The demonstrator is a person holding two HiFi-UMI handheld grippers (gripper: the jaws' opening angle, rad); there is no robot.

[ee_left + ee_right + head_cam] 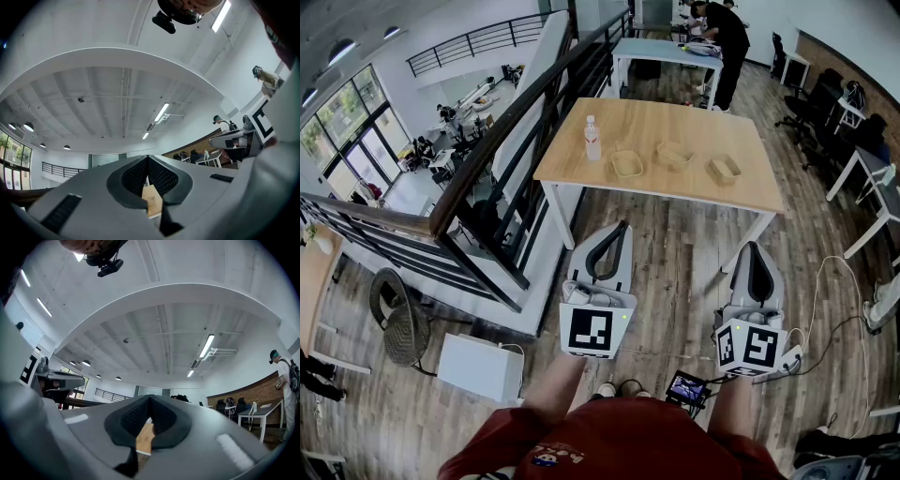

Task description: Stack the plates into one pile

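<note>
Three shallow wooden plates lie apart in a row on the wooden table (pixel 694 117): a left plate (pixel 627 164), a middle plate (pixel 674 155) and a right plate (pixel 725 169). My left gripper (pixel 623 226) and right gripper (pixel 754 247) are held side by side close to my body, over the floor and well short of the table's near edge. Both are shut with nothing between the jaws. In the left gripper view the left gripper (pixel 147 157) tilts up towards the ceiling, as does the right gripper (pixel 150 398) in the right gripper view. A sliver of tabletop (pixel 152 199) shows under the jaws.
A clear water bottle (pixel 592 139) stands on the table left of the plates. A dark stair railing (pixel 516 122) runs along the left. A white box (pixel 480 367) sits on the floor. A person (pixel 722 42) stands at a far table. Office chairs (pixel 811 103) are at the right.
</note>
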